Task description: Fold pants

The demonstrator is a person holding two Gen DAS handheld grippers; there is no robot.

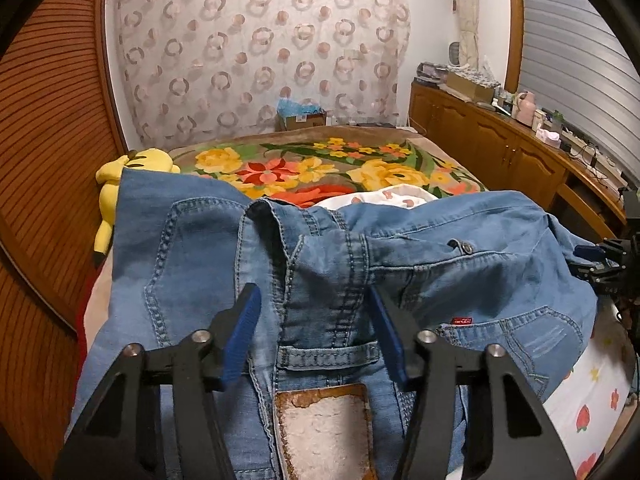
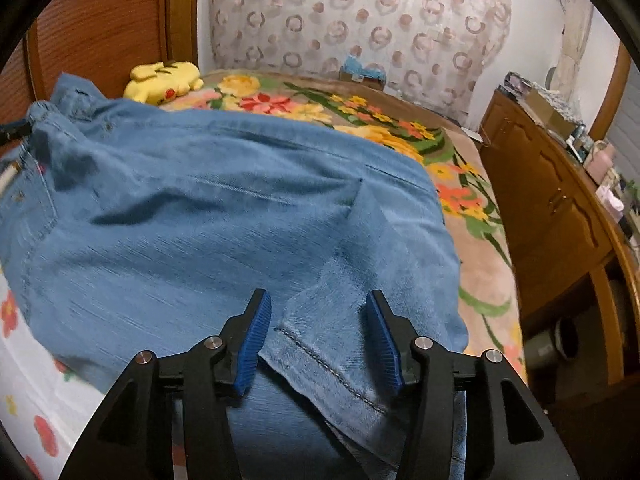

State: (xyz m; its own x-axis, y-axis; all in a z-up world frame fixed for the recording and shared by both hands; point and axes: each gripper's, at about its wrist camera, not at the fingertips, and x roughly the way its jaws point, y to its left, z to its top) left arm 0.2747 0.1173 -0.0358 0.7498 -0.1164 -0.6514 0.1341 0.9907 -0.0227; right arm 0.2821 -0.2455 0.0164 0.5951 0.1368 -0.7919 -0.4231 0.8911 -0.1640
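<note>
My left gripper (image 1: 314, 334) hangs over the jeans (image 1: 320, 264) waistband near the leather patch (image 1: 324, 428), fingers spread, nothing pinched. My right gripper (image 2: 318, 338) has its fingers spread either side of a hemmed leg cuff (image 2: 340, 344). Jeans lie bunched on the floral bed (image 1: 304, 160); yellow plush (image 2: 164, 80) beyond.

No readable text

The small red tab (image 1: 461, 321) on the jeans (image 1: 320, 264) and their waistband patch (image 1: 324, 432) carry nothing legible.
</note>
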